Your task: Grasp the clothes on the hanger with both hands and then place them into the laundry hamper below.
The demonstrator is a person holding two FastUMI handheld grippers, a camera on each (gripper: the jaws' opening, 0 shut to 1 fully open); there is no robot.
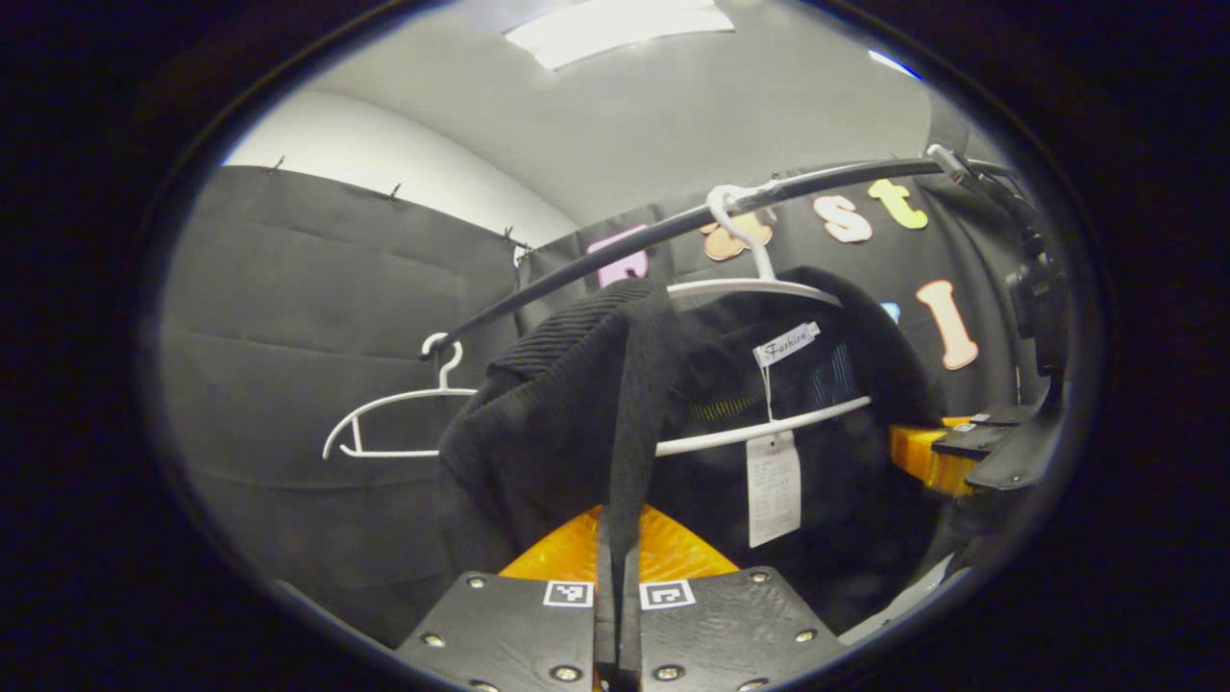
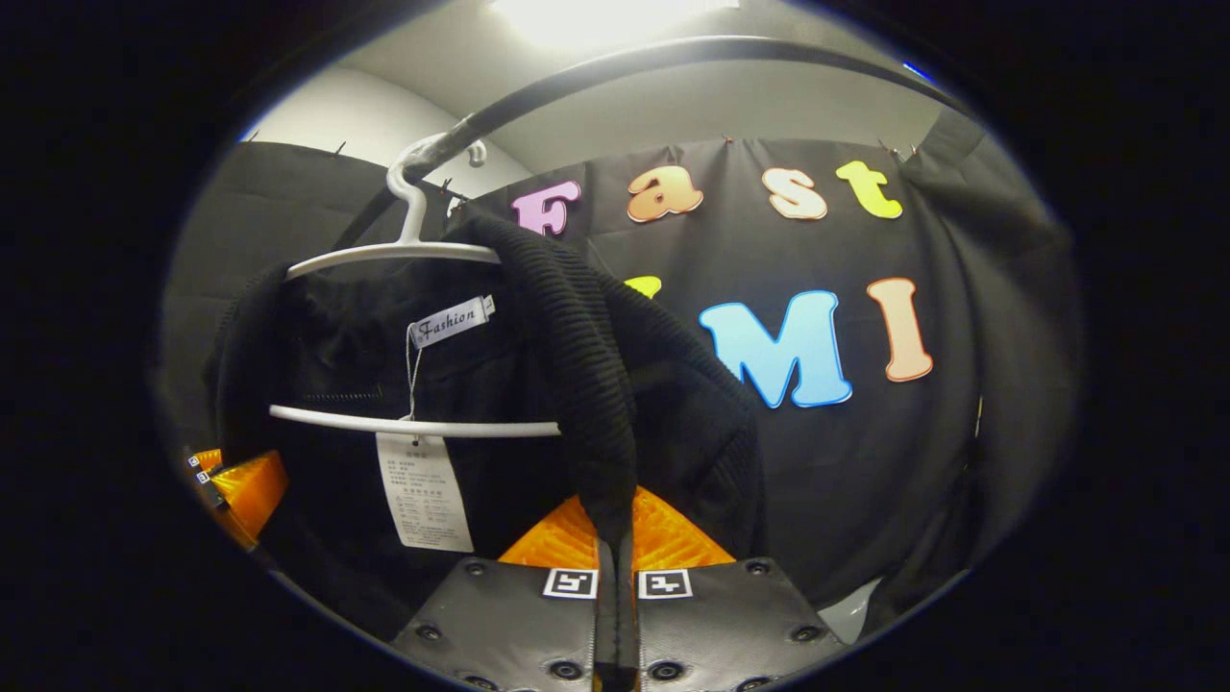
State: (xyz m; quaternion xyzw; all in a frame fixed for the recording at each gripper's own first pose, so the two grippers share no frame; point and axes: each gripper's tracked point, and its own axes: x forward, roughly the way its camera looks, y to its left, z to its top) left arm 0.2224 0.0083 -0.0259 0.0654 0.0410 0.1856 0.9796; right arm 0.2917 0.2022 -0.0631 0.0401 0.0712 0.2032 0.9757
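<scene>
The black garment (image 1: pixel 538 413) hangs on a white hanger (image 1: pixel 759 288) on the rail (image 1: pixel 673 231). Both grippers reach up level with it — the left gripper (image 1: pixel 618 567) pinches its ribbed edge, the right gripper (image 2: pixel 615 567) pinches the opposite edge, 2 grips in all. A second hanger (image 1: pixel 394 413) hangs bare.

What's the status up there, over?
Left gripper shut on black garment. Right gripper shut on it too. Garment on white hanger, hooked on rail.
</scene>
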